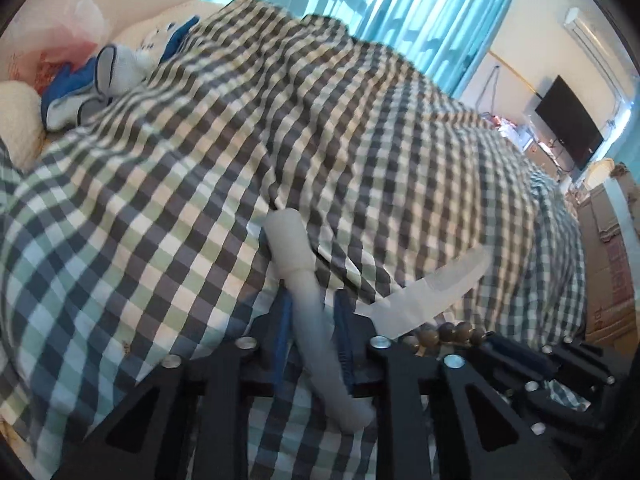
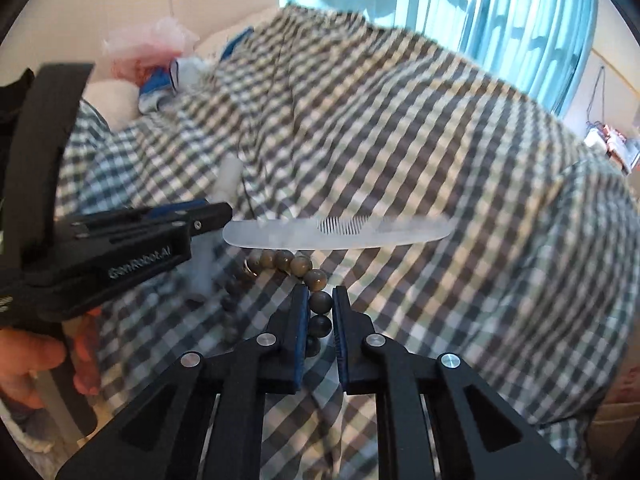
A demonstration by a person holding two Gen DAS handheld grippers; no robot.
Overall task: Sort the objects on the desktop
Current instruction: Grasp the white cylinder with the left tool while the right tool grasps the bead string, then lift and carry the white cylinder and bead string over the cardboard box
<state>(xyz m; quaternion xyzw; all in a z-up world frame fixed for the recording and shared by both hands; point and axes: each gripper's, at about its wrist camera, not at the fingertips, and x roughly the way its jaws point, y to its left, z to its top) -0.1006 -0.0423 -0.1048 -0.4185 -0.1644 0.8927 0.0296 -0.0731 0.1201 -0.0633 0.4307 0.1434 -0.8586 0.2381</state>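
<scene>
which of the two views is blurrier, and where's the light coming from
Right wrist view: more motion smear across the checked bedcover; the translucent white comb looks soft. Left wrist view: sharper, though the comb smears too. Both: daylight through the turquoise curtains, circular fisheye bending with dark corners.

1. Grippers: two, the left gripper (image 1: 312,304) and the right gripper (image 2: 320,300).
2. Pale grey stick-shaped object (image 1: 306,280): one, between the left jaws.
3. Translucent comb (image 2: 336,234): one, lying just ahead of the right jaws.
4. Bead bracelet (image 2: 308,276): one, with beads between the right jaws; bead total cannot be counted.
5. Checked cloth (image 1: 200,168): one, beneath both.
</scene>
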